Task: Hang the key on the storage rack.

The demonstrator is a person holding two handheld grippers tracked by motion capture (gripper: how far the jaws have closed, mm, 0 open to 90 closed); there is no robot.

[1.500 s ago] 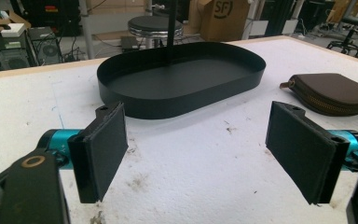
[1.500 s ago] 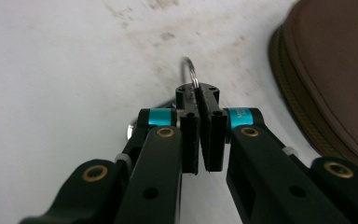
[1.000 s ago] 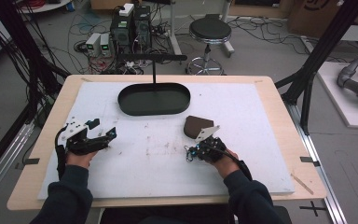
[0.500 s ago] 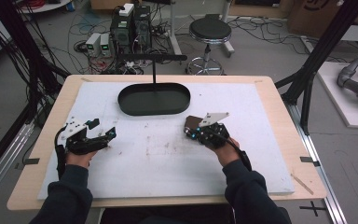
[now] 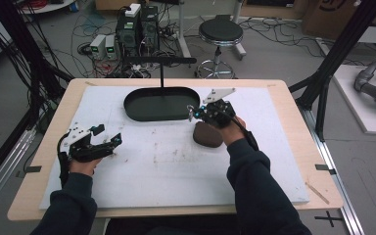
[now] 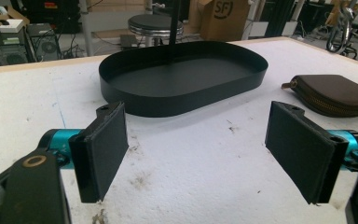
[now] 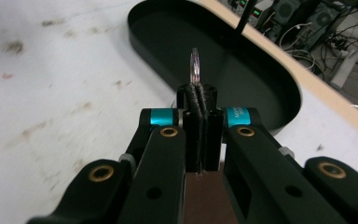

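Note:
A black oval tray (image 5: 132, 110) stands at the far middle of the white mat, also seen in the left gripper view (image 6: 182, 88) and the right gripper view (image 7: 242, 70). A brown zipped pouch (image 5: 208, 134) lies flat in front of the tray's right end (image 6: 335, 93). My right gripper (image 5: 194, 113) hovers beside the tray's right rim, beyond the pouch. It is shut (image 7: 197, 93) on a small thin clear ring (image 7: 195, 63) that sticks up edge-on above the jaws. My left gripper (image 5: 112, 142) rests low at the mat's left, jaws wide apart (image 6: 205, 149), with nothing between them.
A thin black post (image 5: 161, 76) rises behind the tray. The white mat (image 5: 166, 166) is stained, with bare room in the middle and front. Beyond the table stand a stool (image 5: 220, 32), computer cases and cables on the floor.
My right gripper has moved from the pouch away toward the tray's right end, carrying the small ring. The pouch stays on the mat. The left gripper has not moved.

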